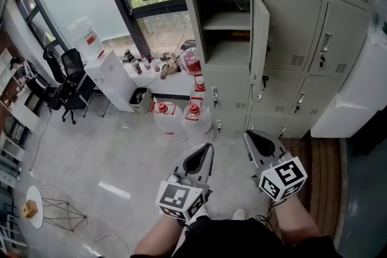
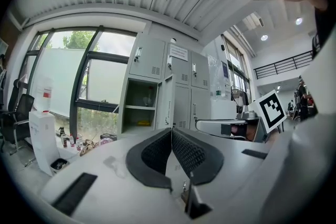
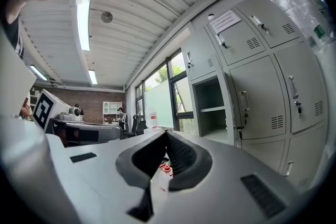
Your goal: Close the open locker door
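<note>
A grey locker bank [image 1: 290, 27] fills the upper right of the head view. One door [image 1: 259, 39] stands swung out, hinged on its right side, baring an open compartment [image 1: 227, 27] with a shelf. My left gripper [image 1: 207, 148] and right gripper [image 1: 249, 136] are side by side low in that view, pointing at the lockers from a distance, touching nothing. In the left gripper view the left gripper [image 2: 171, 130] is shut and empty, with the open compartment [image 2: 138, 107] ahead. The right gripper [image 3: 166, 132] is likewise shut and empty, and the open door [image 3: 234, 110] shows edge-on.
Two water jugs [image 1: 163, 115] [image 1: 195, 118] stand on the floor left of the lockers. A white cabinet [image 1: 112, 78] with bottles sits under the window. Office chairs [image 1: 66, 90] are at the far left. A white appliance [image 1: 357, 93] stands at the right.
</note>
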Motion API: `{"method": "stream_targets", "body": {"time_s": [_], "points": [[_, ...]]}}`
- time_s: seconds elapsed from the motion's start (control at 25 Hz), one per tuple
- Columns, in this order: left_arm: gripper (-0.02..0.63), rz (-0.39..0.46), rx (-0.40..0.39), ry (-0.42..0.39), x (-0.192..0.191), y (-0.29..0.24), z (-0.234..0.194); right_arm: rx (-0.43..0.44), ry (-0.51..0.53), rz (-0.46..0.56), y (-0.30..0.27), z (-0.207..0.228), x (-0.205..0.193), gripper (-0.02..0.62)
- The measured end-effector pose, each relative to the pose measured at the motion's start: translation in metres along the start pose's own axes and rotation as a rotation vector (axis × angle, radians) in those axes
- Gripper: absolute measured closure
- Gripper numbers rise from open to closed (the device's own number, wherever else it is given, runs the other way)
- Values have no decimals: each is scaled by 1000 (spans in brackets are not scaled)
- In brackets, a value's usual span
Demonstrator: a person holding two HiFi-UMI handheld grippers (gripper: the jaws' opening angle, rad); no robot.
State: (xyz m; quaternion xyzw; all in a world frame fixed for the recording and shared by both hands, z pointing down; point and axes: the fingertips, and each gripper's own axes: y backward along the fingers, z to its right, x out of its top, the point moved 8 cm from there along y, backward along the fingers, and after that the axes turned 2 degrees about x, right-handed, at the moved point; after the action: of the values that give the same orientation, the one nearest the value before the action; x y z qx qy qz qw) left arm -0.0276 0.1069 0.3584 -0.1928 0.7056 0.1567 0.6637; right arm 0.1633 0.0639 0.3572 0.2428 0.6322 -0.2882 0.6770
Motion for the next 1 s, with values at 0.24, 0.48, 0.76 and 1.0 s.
{"method": "stream_targets", "body": {"time_s": [0.24,0.48,0.76,1.0], "points": [[589,-3,-26,2,-1,1,-29,-25,-4,-7,-23,-10,-2,541],[589,-4,-58,13,0,-3,-60,-63,-2,-19,-48,-19,-2,541],[589,0,-101,18,4,-7,-99,-103,6,-18,-81,-32,1,541],[589,-5,-150,8,3,-6,-131,-130,9,-16,-112,-49,0,541]]}}
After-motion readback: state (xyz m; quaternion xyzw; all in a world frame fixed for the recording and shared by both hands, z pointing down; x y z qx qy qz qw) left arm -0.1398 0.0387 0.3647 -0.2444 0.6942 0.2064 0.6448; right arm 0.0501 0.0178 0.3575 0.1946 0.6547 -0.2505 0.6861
